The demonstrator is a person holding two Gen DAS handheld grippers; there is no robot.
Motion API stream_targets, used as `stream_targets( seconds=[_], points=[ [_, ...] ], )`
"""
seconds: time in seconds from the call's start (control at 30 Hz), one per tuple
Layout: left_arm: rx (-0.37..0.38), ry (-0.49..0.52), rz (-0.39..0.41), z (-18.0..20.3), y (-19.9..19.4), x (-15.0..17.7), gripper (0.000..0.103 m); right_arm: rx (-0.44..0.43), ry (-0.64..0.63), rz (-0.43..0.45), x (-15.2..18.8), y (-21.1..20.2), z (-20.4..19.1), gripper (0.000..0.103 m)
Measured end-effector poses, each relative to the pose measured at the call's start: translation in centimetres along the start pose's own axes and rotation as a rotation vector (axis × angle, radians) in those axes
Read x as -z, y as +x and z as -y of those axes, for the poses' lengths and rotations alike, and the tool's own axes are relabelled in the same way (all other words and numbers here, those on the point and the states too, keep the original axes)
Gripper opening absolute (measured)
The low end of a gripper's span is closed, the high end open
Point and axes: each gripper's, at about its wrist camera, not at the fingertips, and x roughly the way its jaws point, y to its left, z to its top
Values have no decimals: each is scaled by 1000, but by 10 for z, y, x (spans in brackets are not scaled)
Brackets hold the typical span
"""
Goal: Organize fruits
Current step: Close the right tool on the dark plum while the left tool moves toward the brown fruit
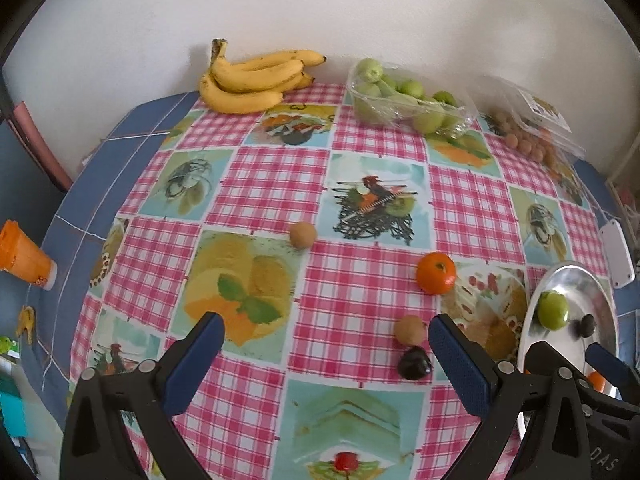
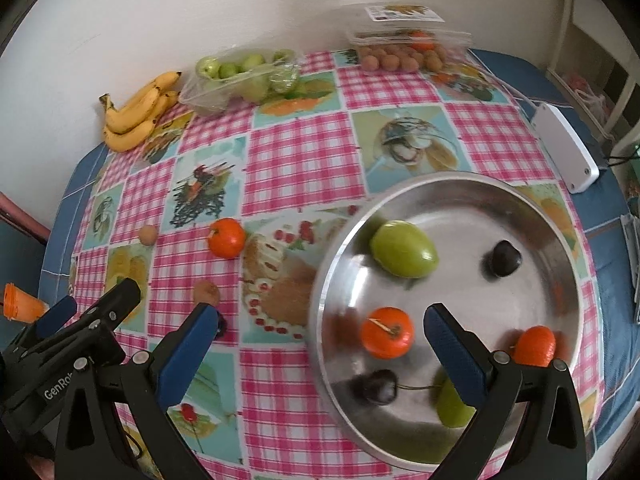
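A: Status on both grippers?

B: Left gripper [image 1: 325, 330] has its fingers spread wide, nothing held. Right gripper [image 2: 320, 322] same: wide open, empty, hovering over the near part of the steel bowl [image 2: 520, 200].

A: What's loose on the bench [image 1: 260, 176]?

B: Four pieces. Dark cherry [image 1: 414, 362] sits just inside the left gripper's right finger [image 1: 460, 364], nearly touching it. Brown longan [image 1: 409, 330] is right beyond the cherry; they look to be touching. Tangerine [image 1: 436, 278] lies further ahead, slightly right of that finger's tip. A second longan [image 1: 303, 234] is ahead, roughly centred between the fingers, well apart from the rest.

A: Nearer hand?

B: Left, clearly. In the right wrist view the cherry is mostly hidden behind the right gripper's left finger [image 2: 188, 352], outside the gap.

A: Orientation, long axis?

B: Cherry and longans are close to round, no useful long axis. Can't see a cherry stem. Tangerine is slightly flattened, stem end facing up and a bit right. I'd judge approach angle doesn't matter; the left fingers need to shift right to centre on the cherry.

A: Risks?

B: Closing on the cherry could nudge the longan. Both roll.

A: Bowl contents?

B: Green fruit [image 2: 404, 249], two tangerines, two dark cherries, another green piece near the right finger.
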Motion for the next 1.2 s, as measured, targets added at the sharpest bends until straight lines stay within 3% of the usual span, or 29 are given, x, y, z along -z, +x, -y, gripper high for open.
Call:
stream_targets(
  seconds=[0.5, 1.2],
  points=[
    [1, -79, -6, -52, 10, 0, 103, -47, -39, -5, -3, 16, -49, 103],
    [-14, -135, -185, -71, 58, 19, 103, -33, -51, -133, 9, 65, -61, 103]
  ],
)
